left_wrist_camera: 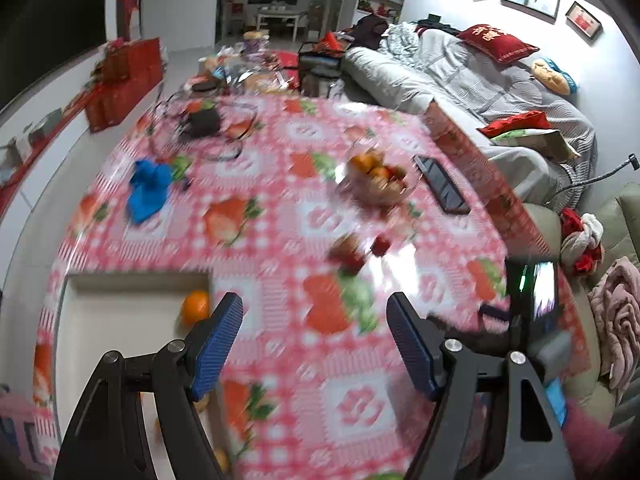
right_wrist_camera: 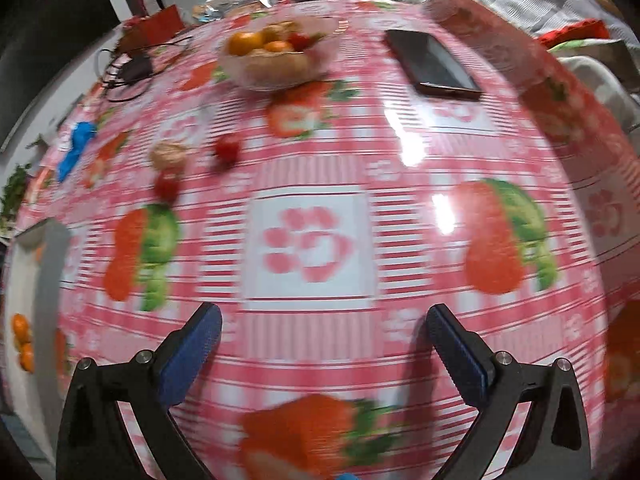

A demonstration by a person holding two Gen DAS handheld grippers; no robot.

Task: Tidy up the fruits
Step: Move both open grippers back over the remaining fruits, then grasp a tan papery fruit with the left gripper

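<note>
Above the strawberry-print tablecloth (right_wrist_camera: 312,240), my right gripper (right_wrist_camera: 324,344) and left gripper (left_wrist_camera: 316,340) both gape wide, empty. The fruit bowl (right_wrist_camera: 276,68) sits at 12 o'clock beside a phone (right_wrist_camera: 432,64); 3 loose fruits (right_wrist_camera: 168,156) lie at 10 o'clock, a white tray (left_wrist_camera: 120,320) holding an orange (left_wrist_camera: 196,306) at 9.

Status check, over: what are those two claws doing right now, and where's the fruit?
Left gripper open, empty. Right gripper open, empty. Fruit bowl full; loose fruit on tablecloth; orange in white tray. Phone beside bowl.
</note>
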